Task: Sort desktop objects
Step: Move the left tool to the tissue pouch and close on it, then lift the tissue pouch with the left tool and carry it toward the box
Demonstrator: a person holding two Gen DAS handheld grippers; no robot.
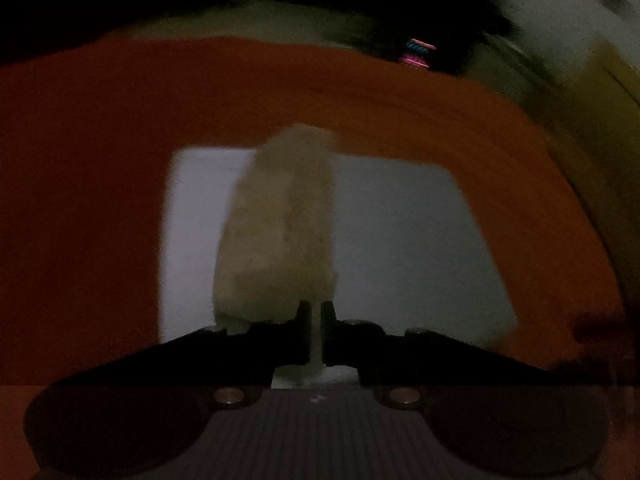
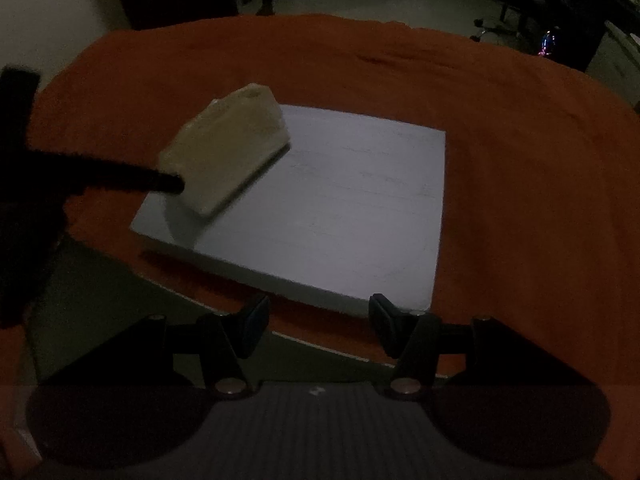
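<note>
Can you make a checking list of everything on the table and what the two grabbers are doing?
Surface: table under an orange cloth, dimly lit.
Job's things: pale sponge-like block, held above a flat white board that lies on the cloth.
Clutter: nothing seen.
Grippers: left gripper jaws shut on the block; right gripper jaws apart, empty, at the board's near edge.
Cables: nothing seen.
Surroundings: dark room, furniture legs, a small pink-blue glowing light.
</note>
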